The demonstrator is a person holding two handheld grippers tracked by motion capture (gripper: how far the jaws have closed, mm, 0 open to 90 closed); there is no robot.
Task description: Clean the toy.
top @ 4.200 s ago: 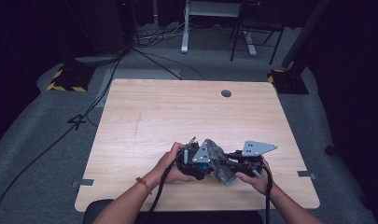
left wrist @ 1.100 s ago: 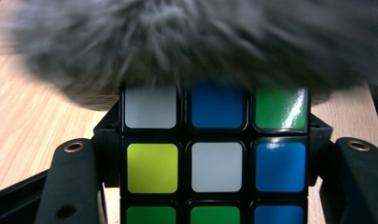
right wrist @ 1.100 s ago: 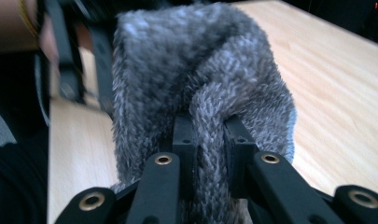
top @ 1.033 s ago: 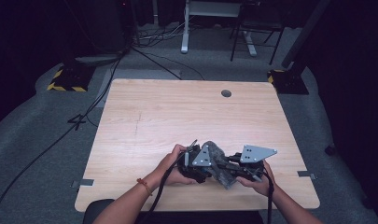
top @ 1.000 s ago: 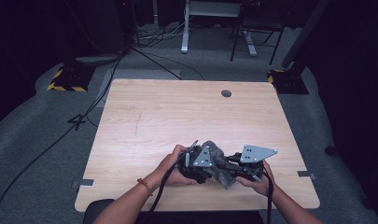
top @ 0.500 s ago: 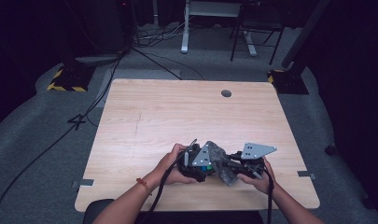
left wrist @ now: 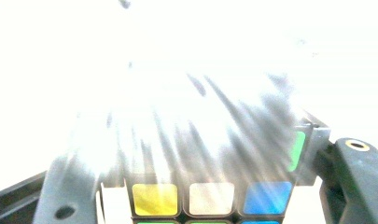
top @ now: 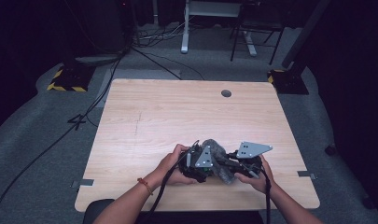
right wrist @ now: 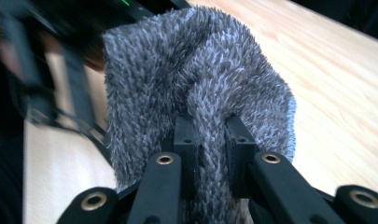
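Cloth over a cube, low centre of the table (top: 144,116)

Left gripper (top: 196,163) clamps the colour-tiled cube (left wrist: 210,196); right gripper (right wrist: 210,140) pinches the grey shaggy cloth (right wrist: 196,79), which hides most of the cube. Glare whitens the left gripper view.

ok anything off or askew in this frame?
Nothing damaged or spilled. The grey cloth is bunched between the right hand-held gripper pads and pressed over the puzzle cube held in the left hand-held gripper. One oddity: the left gripper view is badly washed out, so the cube's upper face can't be read.
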